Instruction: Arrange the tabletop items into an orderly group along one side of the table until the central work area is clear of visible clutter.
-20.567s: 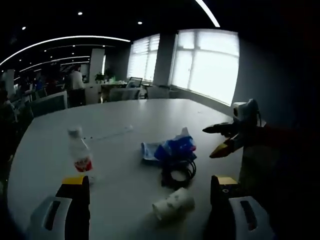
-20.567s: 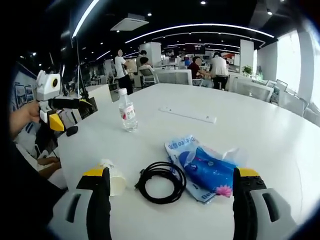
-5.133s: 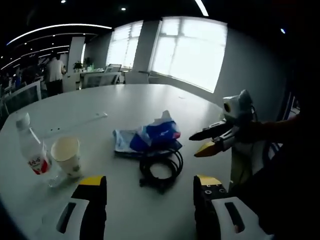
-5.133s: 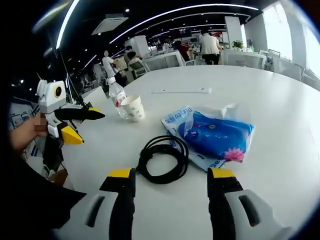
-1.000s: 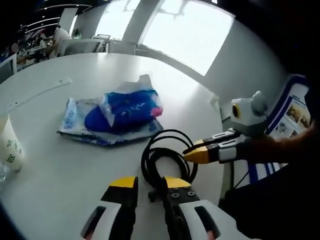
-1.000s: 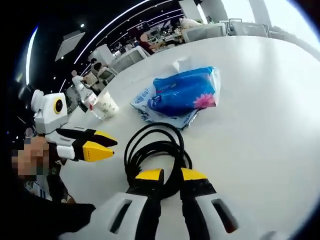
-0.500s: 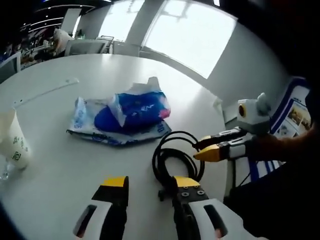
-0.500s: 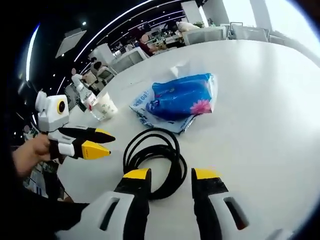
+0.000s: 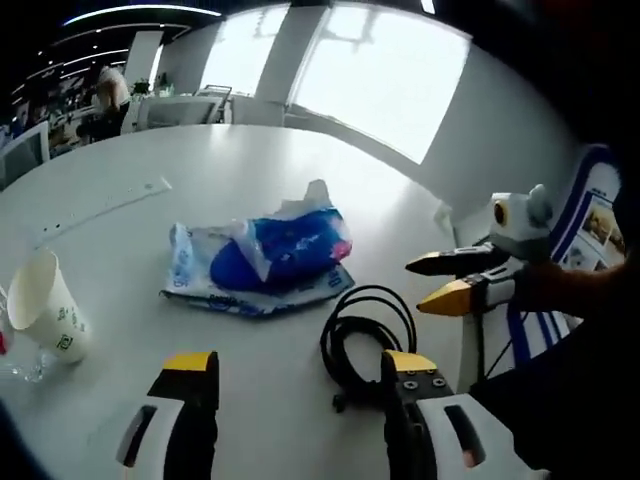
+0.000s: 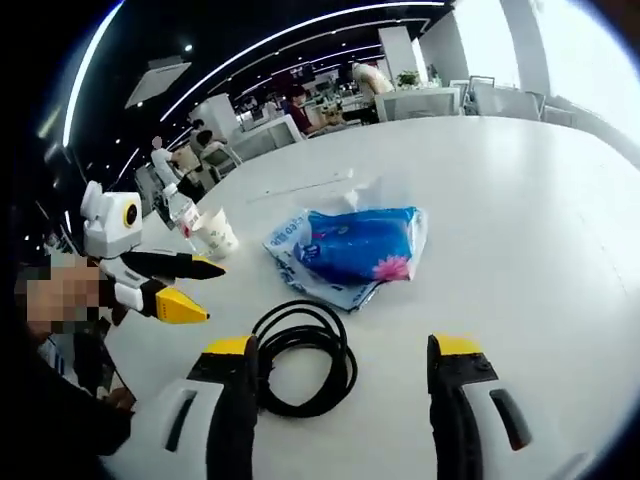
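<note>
A coiled black cable (image 9: 365, 338) lies on the white table (image 9: 240, 170), just ahead of my left gripper (image 9: 298, 366), which is open and holds nothing. In the right gripper view the cable (image 10: 300, 365) sits between and just beyond the jaws of my right gripper (image 10: 343, 350), also open and empty. Behind the cable is a blue tissue pack (image 9: 287, 248) on a crumpled plastic bag (image 10: 300, 250). A paper cup (image 9: 50, 315) stands upright at the left, beside a water bottle (image 10: 182, 212). Each gripper shows in the other's view, the right gripper (image 9: 445, 282) and the left gripper (image 10: 180, 287).
A long white strip (image 9: 110, 205) lies farther back on the table. The table's edge (image 9: 440, 215) runs close by the right gripper. Chairs, desks and people (image 10: 375, 85) fill the office beyond, with bright windows (image 9: 370, 70) behind.
Both grippers have opened wide and drawn back from the cable, which now lies free on the table. Both views have lifted, so more of the table shows.
</note>
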The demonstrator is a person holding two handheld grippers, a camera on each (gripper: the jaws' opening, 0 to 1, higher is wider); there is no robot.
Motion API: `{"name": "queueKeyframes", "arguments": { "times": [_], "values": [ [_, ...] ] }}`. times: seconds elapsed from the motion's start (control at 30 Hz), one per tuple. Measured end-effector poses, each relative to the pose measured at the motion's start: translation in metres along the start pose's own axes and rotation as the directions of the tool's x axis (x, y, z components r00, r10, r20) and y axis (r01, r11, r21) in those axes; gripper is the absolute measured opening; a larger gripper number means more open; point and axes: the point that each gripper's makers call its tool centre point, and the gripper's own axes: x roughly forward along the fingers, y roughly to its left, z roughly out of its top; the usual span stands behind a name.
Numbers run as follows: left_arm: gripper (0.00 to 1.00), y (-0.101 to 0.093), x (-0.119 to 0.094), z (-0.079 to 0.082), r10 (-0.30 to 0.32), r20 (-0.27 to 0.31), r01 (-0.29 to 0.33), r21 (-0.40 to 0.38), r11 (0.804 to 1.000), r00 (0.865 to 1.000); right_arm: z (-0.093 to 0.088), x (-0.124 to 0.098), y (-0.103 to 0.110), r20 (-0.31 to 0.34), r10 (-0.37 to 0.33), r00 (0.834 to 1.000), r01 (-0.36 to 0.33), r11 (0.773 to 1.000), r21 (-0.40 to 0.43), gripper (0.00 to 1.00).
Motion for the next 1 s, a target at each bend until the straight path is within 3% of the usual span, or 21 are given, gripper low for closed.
{"name": "queueKeyframes", "arguments": {
  "times": [0.27,0.47,0.7,1.0],
  "values": [
    [0.83,0.012,0.006,0.015,0.032,0.046,-0.032,0.01,0.999,0.998,0.016,-0.001,-0.009,0.032,0.007,0.999,-0.006,1.0,-0.005,0.85],
    [0.94,0.017,0.013,0.024,0.048,0.055,-0.049,0.018,0.999,0.997,0.025,0.001,-0.012,0.031,0.031,0.999,-0.029,0.998,-0.062,0.99],
    [0.99,0.019,0.017,0.039,0.057,0.083,-0.058,0.014,0.998,0.995,0.034,-0.001,-0.024,0.03,0.026,0.999,-0.021,0.99,-0.139,1.0],
    [0.99,0.018,0.026,0.048,0.055,0.078,-0.057,0.034,0.998,0.995,0.048,0.003,-0.037,0.044,0.026,0.999,-0.02,0.99,-0.143,1.0]
  ]
}}
